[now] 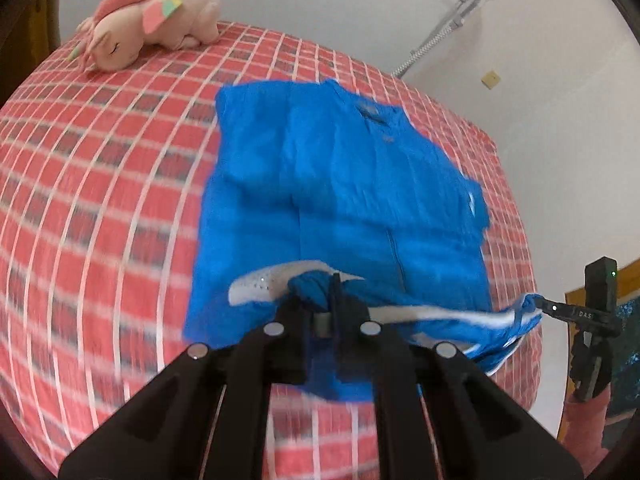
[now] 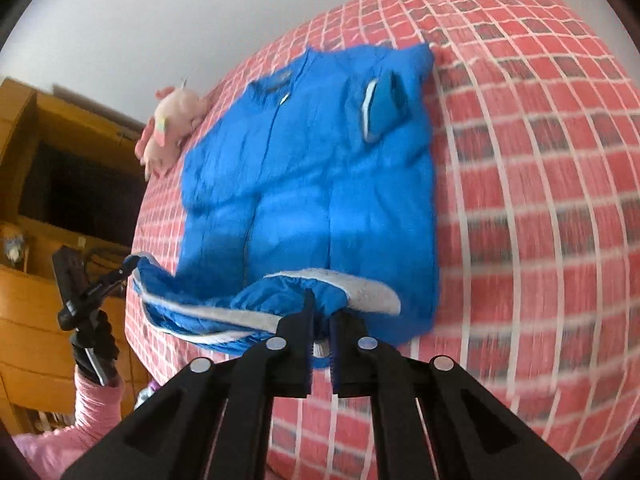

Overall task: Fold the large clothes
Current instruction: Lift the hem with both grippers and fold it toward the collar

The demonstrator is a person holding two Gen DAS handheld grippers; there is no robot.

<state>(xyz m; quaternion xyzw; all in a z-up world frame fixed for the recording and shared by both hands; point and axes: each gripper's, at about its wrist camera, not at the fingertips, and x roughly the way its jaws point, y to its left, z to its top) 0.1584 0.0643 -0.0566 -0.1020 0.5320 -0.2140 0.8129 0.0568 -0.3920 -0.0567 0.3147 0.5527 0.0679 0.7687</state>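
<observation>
A bright blue jacket (image 1: 340,184) with a grey-white lining lies zip-up on a red checked bed, its sleeves folded in over the body. It also shows in the right wrist view (image 2: 320,184). My left gripper (image 1: 320,300) is shut on the jacket's bottom hem at its left corner. My right gripper (image 2: 320,312) is shut on the hem at the right corner. Both hold the hem lifted off the bed, the lining (image 2: 224,312) stretched between them. Each gripper shows in the other's view, the right one (image 1: 538,302) and the left one (image 2: 128,266).
A pink plush toy (image 1: 156,24) lies at the far end of the bed (image 1: 100,200), beyond the collar. A white wall with a metal rail (image 1: 444,24) stands behind. Wooden shelving (image 2: 48,200) stands beside the bed on the left.
</observation>
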